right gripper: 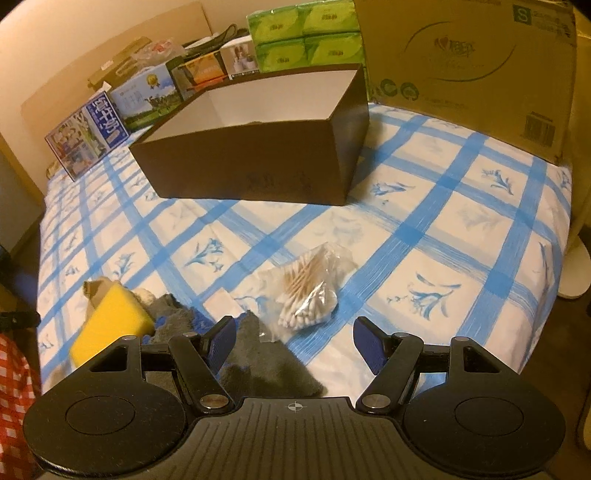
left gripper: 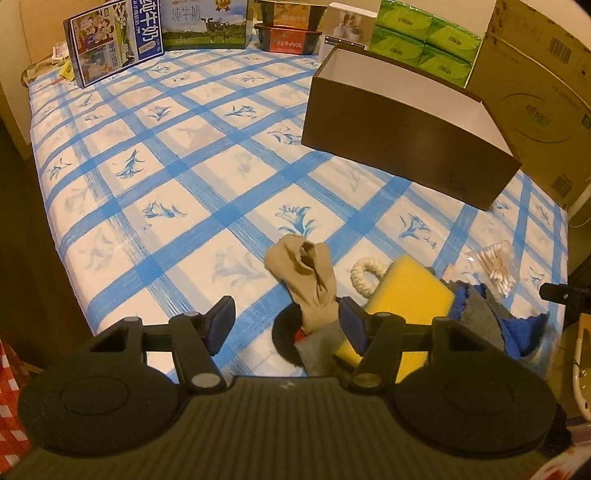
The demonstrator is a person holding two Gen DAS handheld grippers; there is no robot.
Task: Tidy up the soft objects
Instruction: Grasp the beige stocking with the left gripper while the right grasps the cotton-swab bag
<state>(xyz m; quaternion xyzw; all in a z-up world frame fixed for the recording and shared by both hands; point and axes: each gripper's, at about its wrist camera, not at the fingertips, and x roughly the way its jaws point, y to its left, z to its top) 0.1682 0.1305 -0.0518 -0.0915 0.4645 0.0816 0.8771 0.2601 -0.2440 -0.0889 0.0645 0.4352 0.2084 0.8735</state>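
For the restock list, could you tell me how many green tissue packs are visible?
4, stacked two by two behind the dark box: top-left, top-right, bottom-left, bottom-right. More may be hidden behind.

open cloth [right gripper: 461, 236] right, dark box [right gripper: 251, 166] ahead

the green milk carton [left gripper: 205, 24] reads "纯牛奶". the blue carton [left gripper: 147, 33] beside it also shows "纯牛奶". the cardboard box [right gripper: 476, 48] carries an "s" mark.
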